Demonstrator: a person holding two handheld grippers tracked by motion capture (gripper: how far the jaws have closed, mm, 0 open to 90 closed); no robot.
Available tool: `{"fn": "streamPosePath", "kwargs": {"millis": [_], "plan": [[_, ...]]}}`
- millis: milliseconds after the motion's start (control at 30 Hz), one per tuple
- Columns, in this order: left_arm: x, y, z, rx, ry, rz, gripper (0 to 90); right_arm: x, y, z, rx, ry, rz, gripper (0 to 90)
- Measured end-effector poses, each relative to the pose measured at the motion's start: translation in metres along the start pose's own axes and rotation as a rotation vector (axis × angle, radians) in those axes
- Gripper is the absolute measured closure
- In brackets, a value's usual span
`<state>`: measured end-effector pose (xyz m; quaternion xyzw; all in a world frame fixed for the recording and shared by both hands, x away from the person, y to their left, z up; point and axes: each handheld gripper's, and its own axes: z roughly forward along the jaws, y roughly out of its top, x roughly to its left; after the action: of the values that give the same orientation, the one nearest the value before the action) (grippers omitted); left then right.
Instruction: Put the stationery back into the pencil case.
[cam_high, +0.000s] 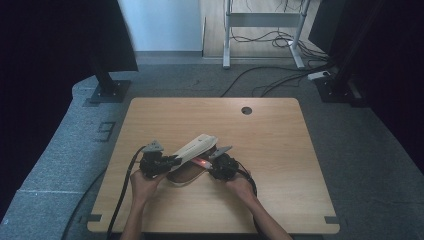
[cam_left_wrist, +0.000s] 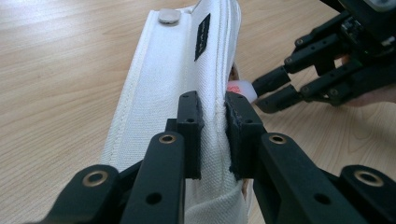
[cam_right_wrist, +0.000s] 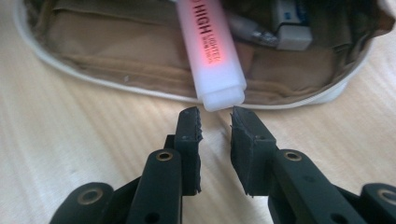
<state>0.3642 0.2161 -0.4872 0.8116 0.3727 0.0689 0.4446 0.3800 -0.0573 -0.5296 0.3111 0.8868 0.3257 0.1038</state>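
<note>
A white fabric pencil case (cam_high: 192, 147) lies open near the table's front middle, its brown inside (cam_right_wrist: 93, 42) facing my right gripper. My left gripper (cam_left_wrist: 214, 100) is shut on the case's white flap (cam_left_wrist: 159, 70) and holds it raised. A pink highlighter (cam_right_wrist: 210, 51) juts out of the case over its rim. Its pale end sits just beyond my right gripper (cam_right_wrist: 215, 114), whose jaws stand a narrow gap apart with nothing between them. In the high view the left gripper (cam_high: 172, 161) and right gripper (cam_high: 209, 167) flank the highlighter (cam_high: 200, 162).
Inside the case lie a silver pen (cam_right_wrist: 247, 28) and a white block (cam_right_wrist: 292, 30). The wooden table (cam_high: 280, 150) has a round cable hole (cam_high: 246, 110) at the back. Dark stands and floor cables surround the table.
</note>
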Motion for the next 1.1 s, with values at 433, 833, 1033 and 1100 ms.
{"fn": "streamPosePath", "kwargs": {"millis": [433,833,1033,1100], "plan": [[0.001,-0.001,0.002,0.008,-0.014,-0.003,76.9,-0.013,0.022,0.01,-0.026,-0.032,0.011,74.2],[-0.005,-0.006,0.012,0.063,-0.059,0.02,66.3,-0.02,0.018,0.006,-0.048,-0.032,0.037,66.4],[-0.011,-0.009,0.017,0.078,-0.057,0.046,61.8,-0.021,0.01,0.0,-0.05,-0.035,0.035,62.8],[-0.012,-0.011,0.019,0.083,-0.059,0.053,60.7,-0.022,0.007,-0.002,-0.053,-0.039,0.043,61.7]]}}
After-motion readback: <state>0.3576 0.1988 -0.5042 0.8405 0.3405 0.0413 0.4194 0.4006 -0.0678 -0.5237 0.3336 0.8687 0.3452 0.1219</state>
